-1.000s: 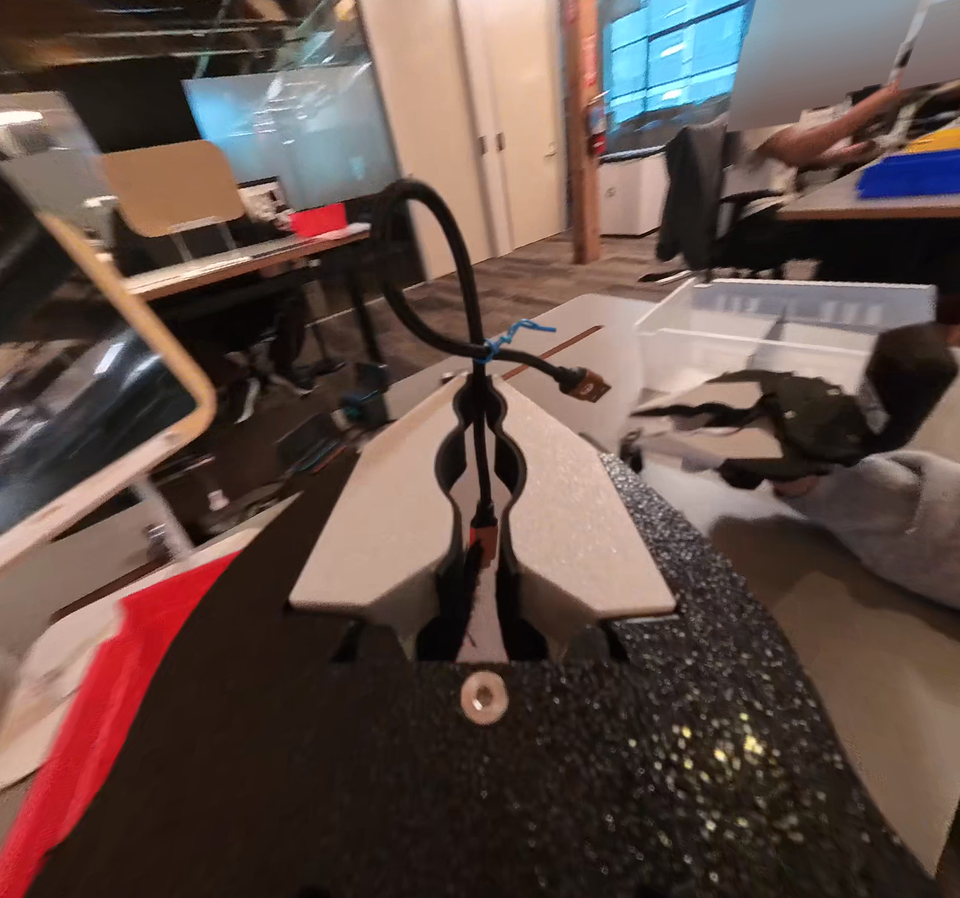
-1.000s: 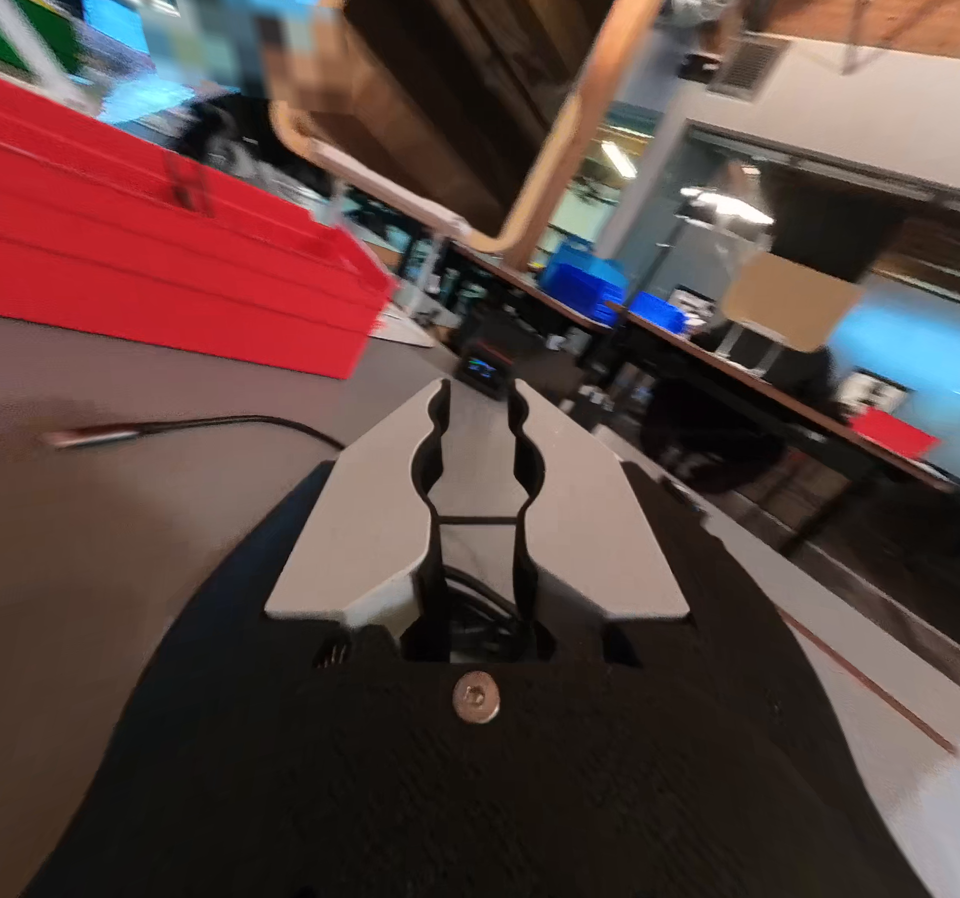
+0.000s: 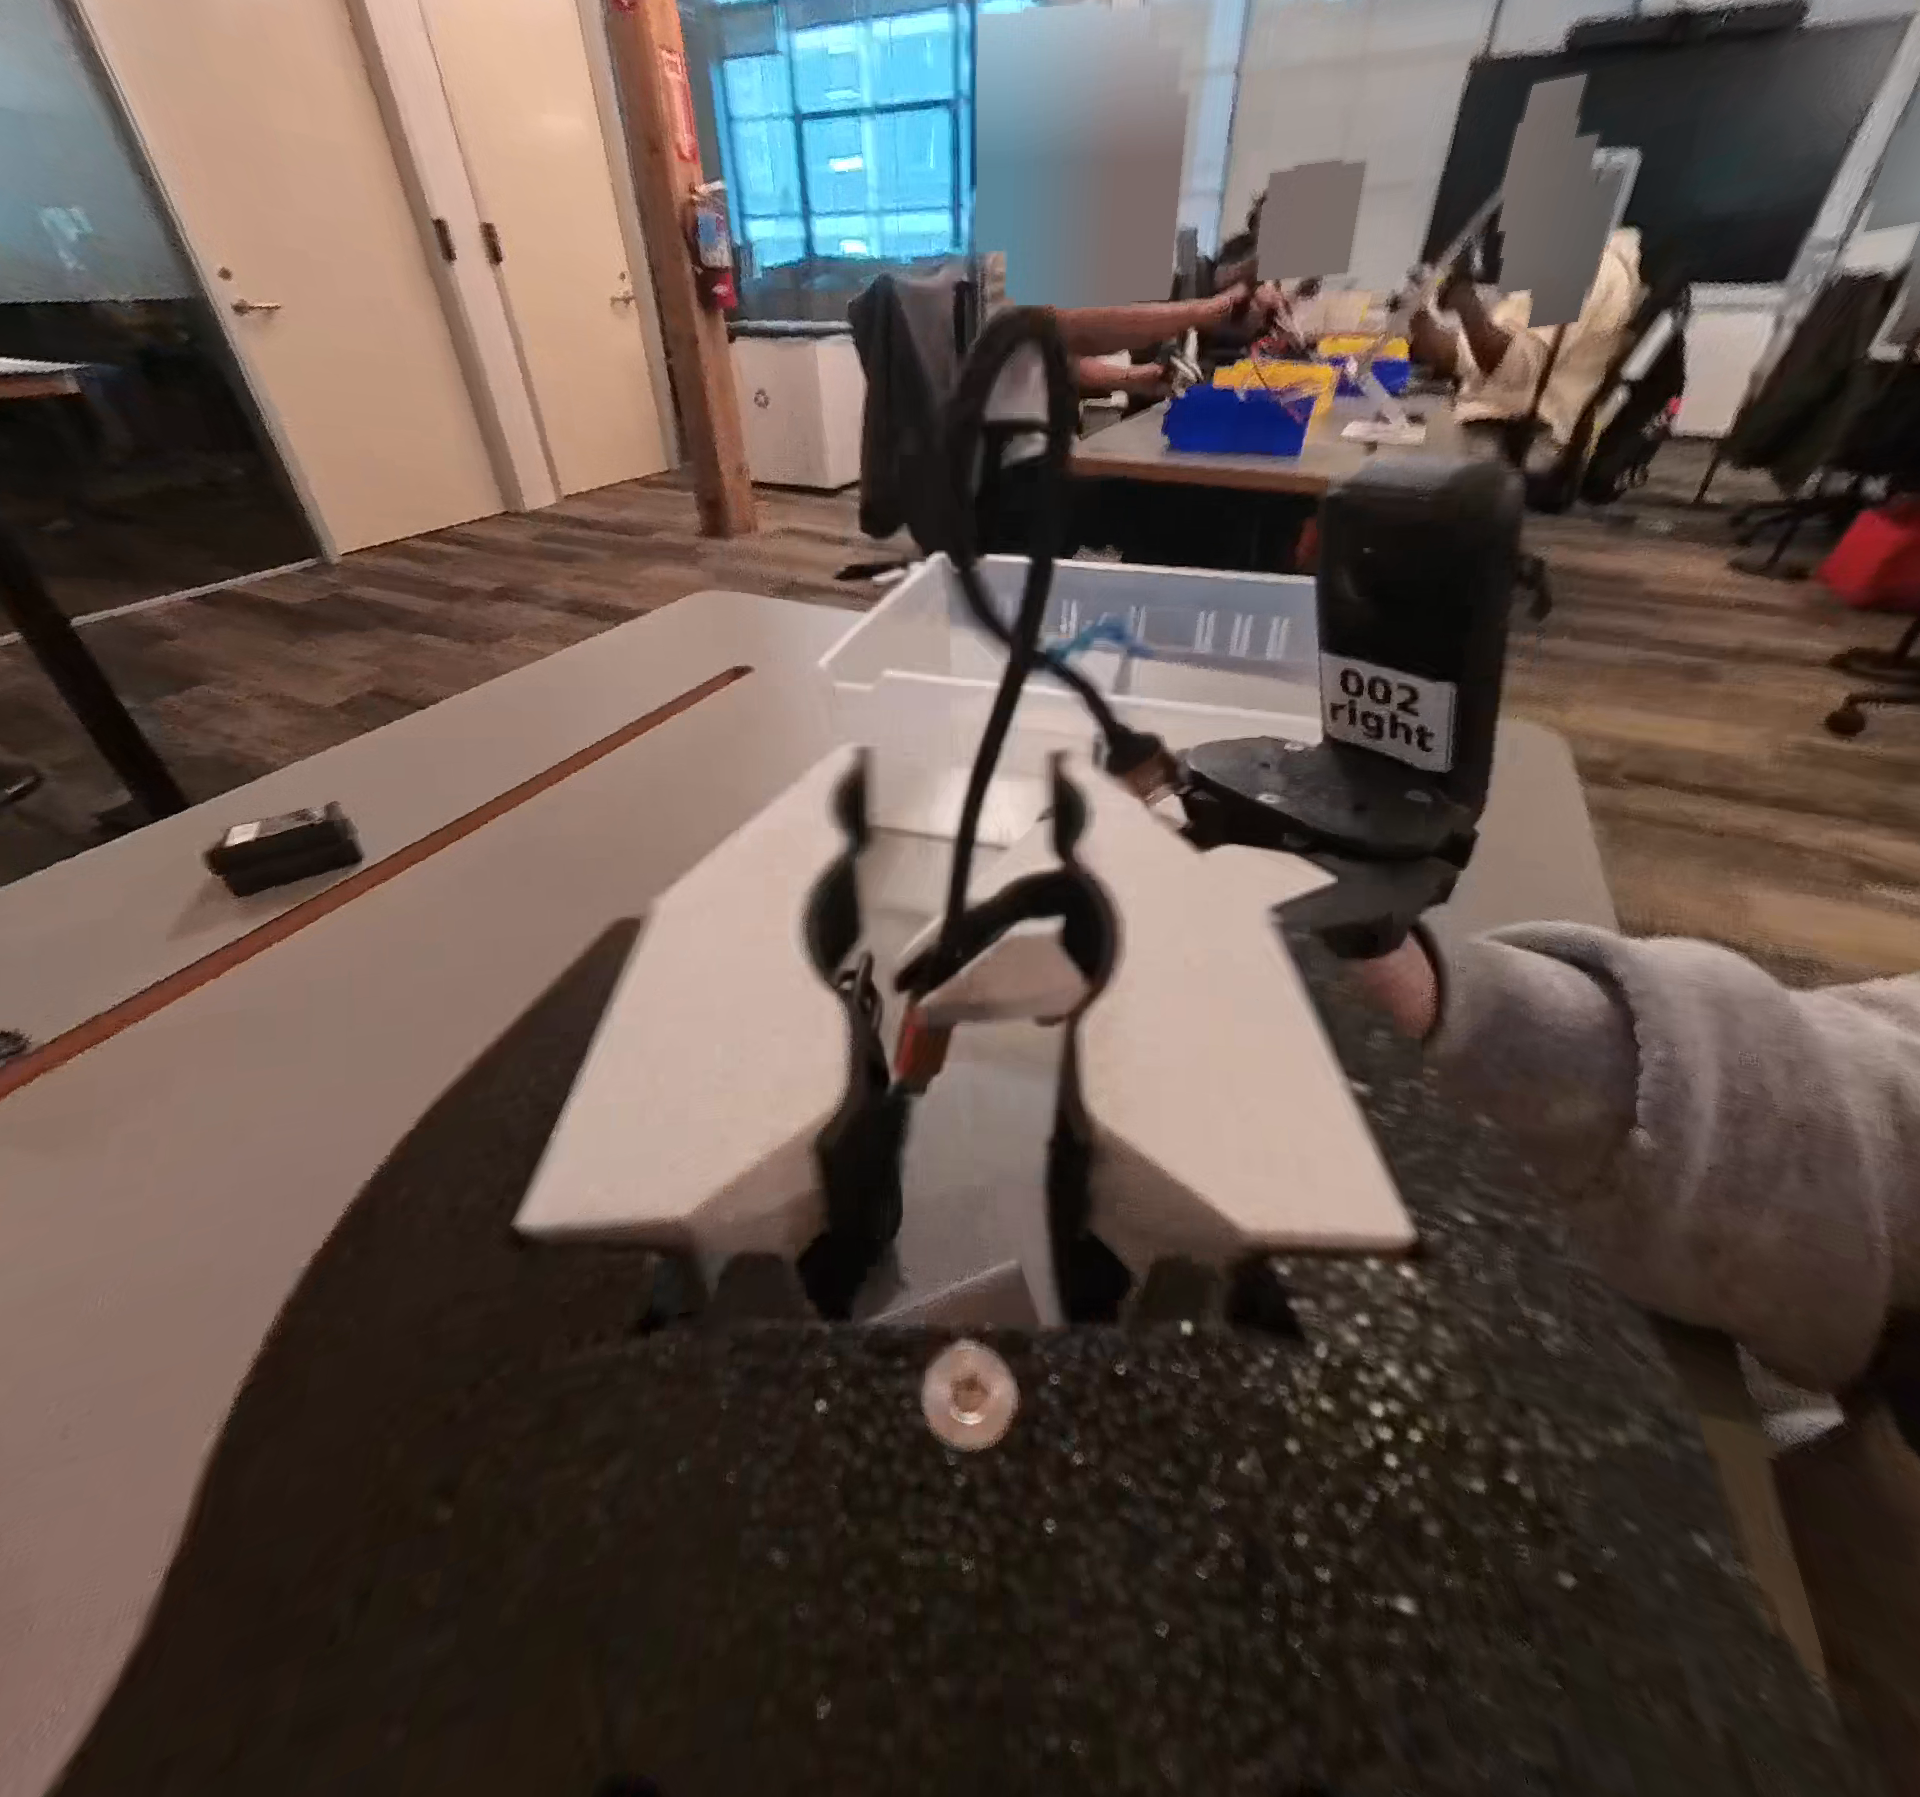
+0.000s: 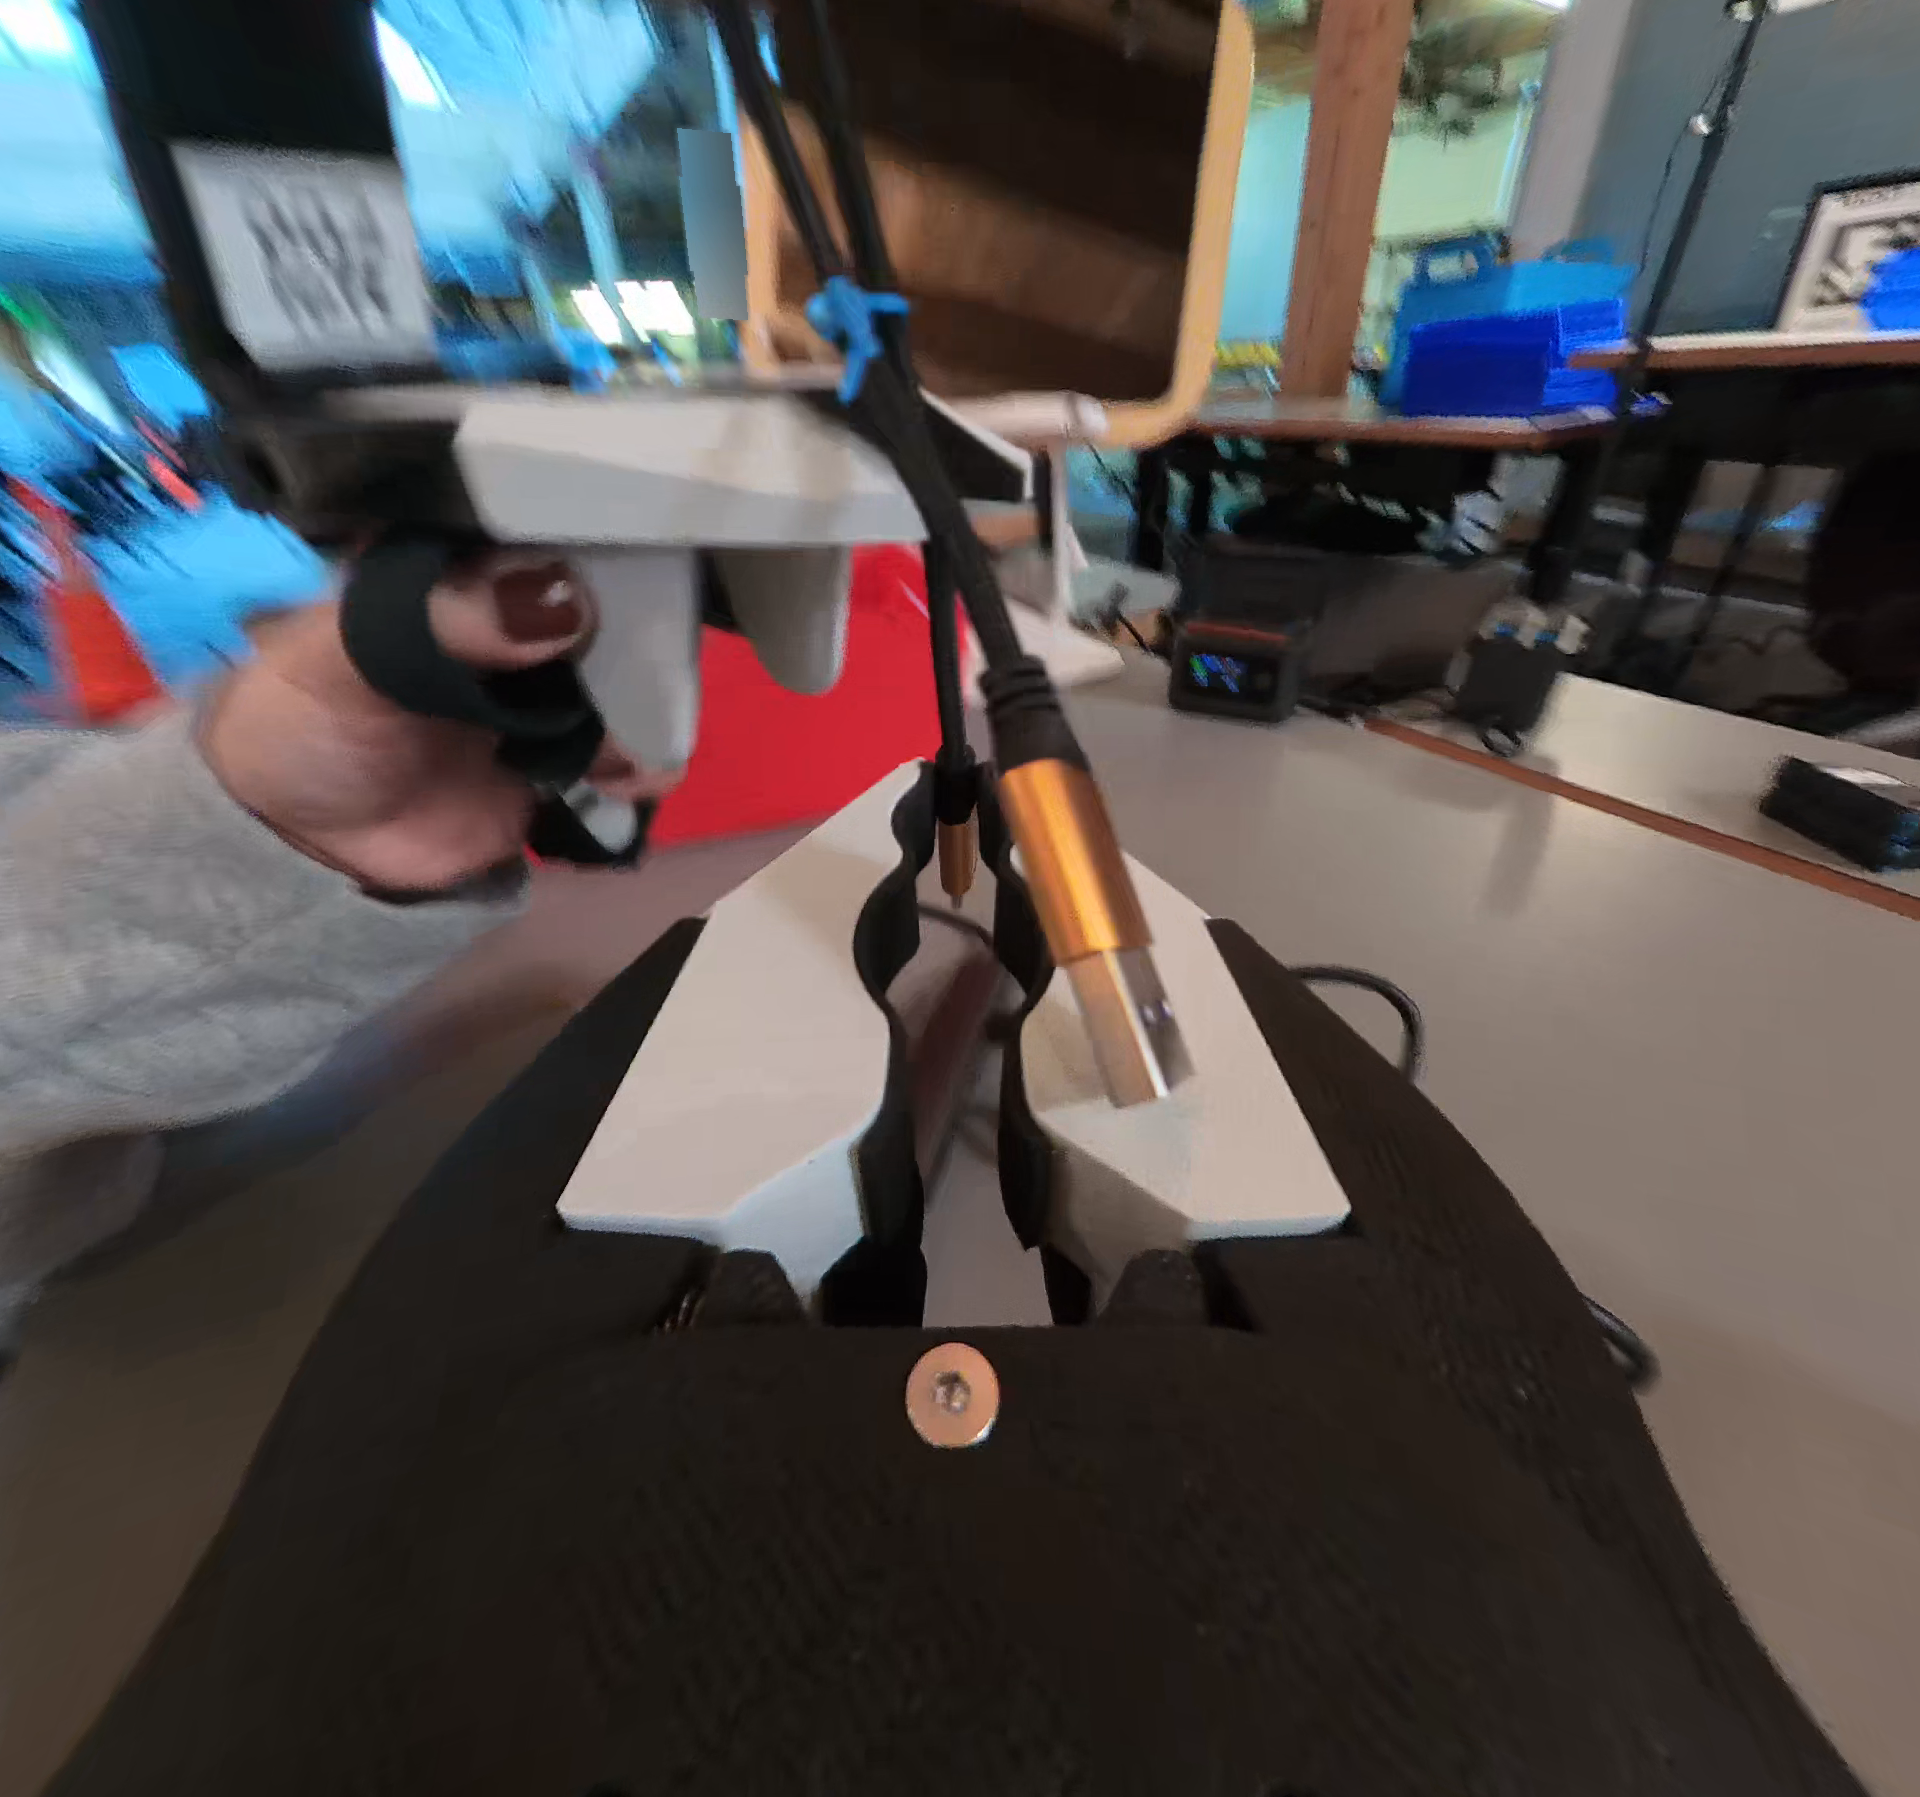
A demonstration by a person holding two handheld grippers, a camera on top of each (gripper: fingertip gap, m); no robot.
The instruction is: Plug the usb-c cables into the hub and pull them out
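Observation:
A black cable bound with a blue tie loops up in front of me. Its small orange USB-C plug hangs in the wide gap of my left gripper, which is open. A white finger of my right gripper reaches into that gap from the right. In the right wrist view my right gripper is shut on the USB-C plug at its fingertips. The cable's gold USB-A plug dangles over the right finger. The left gripper's fingers are above left, held by a hand.
A flat black device lies on the grey table; it also shows in the right wrist view. A clear plastic bin stands ahead. A red bin, a small screen unit and a loose black cable are nearby. Tip to tip, the grippers are about 6 cm apart.
My left gripper, shut on the cable before, has opened. My right gripper, open and away from the cable before, has come in from the right and closed on the USB-C plug.

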